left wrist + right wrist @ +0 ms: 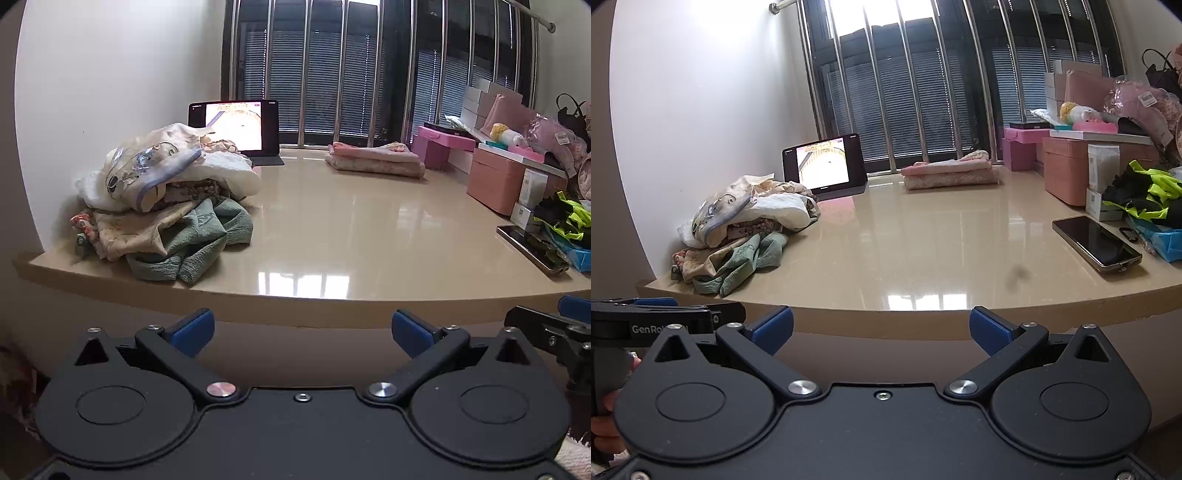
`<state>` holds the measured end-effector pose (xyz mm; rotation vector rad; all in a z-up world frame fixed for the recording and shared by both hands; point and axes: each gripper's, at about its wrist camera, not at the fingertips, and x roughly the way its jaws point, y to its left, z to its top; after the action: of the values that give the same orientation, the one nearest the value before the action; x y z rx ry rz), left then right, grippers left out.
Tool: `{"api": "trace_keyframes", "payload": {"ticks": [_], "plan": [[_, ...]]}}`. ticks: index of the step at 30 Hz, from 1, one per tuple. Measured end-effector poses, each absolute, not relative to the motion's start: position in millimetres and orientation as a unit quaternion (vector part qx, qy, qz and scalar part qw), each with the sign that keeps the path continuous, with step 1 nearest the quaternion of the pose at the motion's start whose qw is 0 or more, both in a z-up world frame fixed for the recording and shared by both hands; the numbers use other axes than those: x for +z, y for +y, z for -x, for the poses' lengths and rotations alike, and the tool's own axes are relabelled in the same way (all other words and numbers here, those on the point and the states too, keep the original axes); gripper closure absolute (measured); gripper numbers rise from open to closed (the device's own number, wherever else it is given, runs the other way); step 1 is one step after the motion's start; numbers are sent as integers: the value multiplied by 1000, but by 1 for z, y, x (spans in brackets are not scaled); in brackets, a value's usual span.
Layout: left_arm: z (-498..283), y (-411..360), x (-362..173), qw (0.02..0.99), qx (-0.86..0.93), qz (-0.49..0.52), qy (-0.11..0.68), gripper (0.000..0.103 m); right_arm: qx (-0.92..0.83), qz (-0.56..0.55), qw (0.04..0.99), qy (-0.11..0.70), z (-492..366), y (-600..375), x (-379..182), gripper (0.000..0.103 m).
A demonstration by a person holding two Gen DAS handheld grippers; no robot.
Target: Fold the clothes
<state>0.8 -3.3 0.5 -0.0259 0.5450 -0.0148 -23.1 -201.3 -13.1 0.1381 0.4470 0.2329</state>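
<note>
A heap of unfolded clothes (162,199) lies at the left end of the glossy beige ledge (332,229), a green garment at its front; the right wrist view shows the heap (746,229) too. Folded pink clothes (375,157) lie at the back by the window, and the folded pile (949,171) appears again from the right. My left gripper (303,332) hangs open below the ledge's front edge, holding nothing. My right gripper (881,330) is open and empty beside it, also below the edge.
A lit tablet (234,127) stands at the back behind the heap. Pink boxes (495,184) and bags crowd the right side. A phone (1097,243) lies near the front right, beside neon-yellow and black fabric (1145,195). A barred window (332,66) closes the back.
</note>
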Motion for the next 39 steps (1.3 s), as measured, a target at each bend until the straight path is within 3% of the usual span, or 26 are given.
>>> {"api": "trace_keyframes", "payload": {"ticks": [39], "plan": [[0, 4, 0, 963, -9, 24, 267, 0, 115, -65, 966, 224, 21, -200, -12, 0]]}}
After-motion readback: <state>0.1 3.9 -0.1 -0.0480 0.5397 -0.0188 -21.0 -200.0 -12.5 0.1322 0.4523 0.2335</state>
